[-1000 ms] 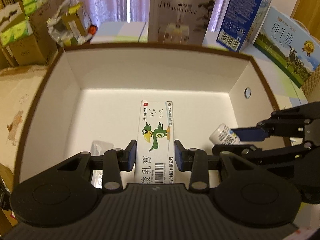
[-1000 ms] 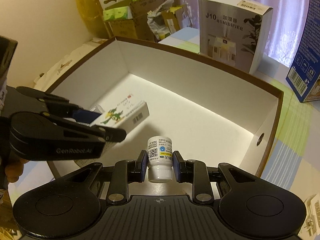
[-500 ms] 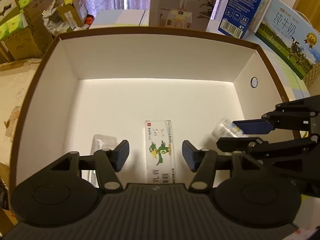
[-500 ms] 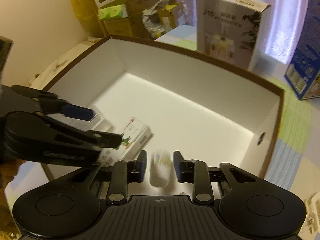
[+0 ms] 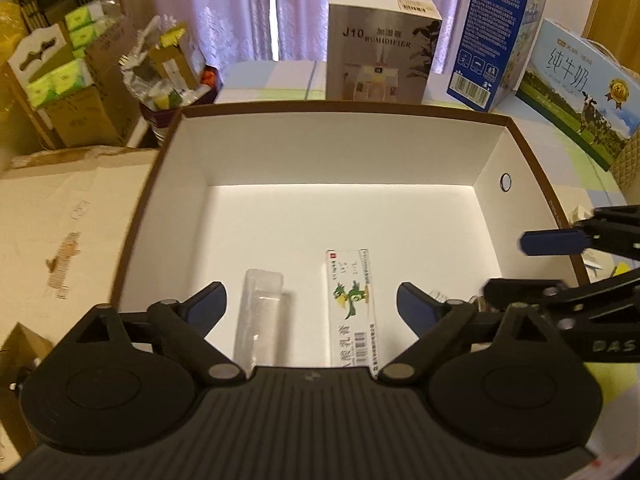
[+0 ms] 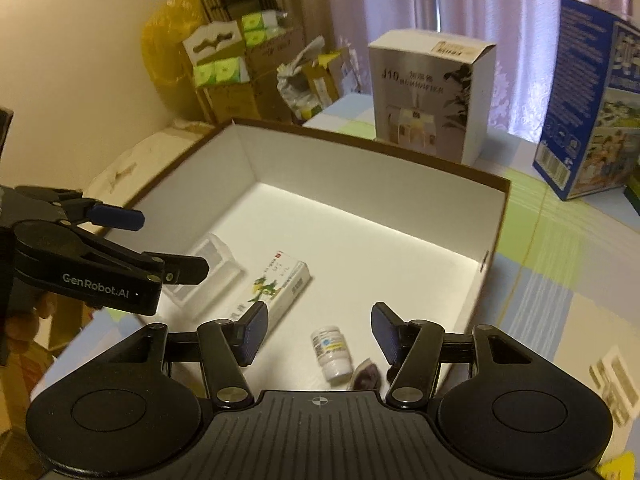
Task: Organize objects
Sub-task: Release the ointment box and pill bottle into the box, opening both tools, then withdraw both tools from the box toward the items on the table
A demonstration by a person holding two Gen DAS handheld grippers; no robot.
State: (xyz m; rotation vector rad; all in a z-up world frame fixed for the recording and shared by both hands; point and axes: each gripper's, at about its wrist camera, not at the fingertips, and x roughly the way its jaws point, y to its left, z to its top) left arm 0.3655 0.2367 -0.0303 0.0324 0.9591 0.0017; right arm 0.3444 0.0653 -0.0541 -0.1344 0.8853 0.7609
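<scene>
While both grippers are held above it, four things are seen lying on the white floor of the open box [image 5: 536, 160]: a clear case [image 5: 259, 312], a carton [image 5: 352, 304] with a green bird beside it, a white bottle [image 6: 332, 350] on its side, and a small dark packet [image 6: 366, 374] touching the bottle. The left gripper [image 5: 312, 300] is opening, nothing gripped, the carton below its gap. The right gripper [image 6: 318, 330] is opening too, the bottle loose beneath it.
</scene>
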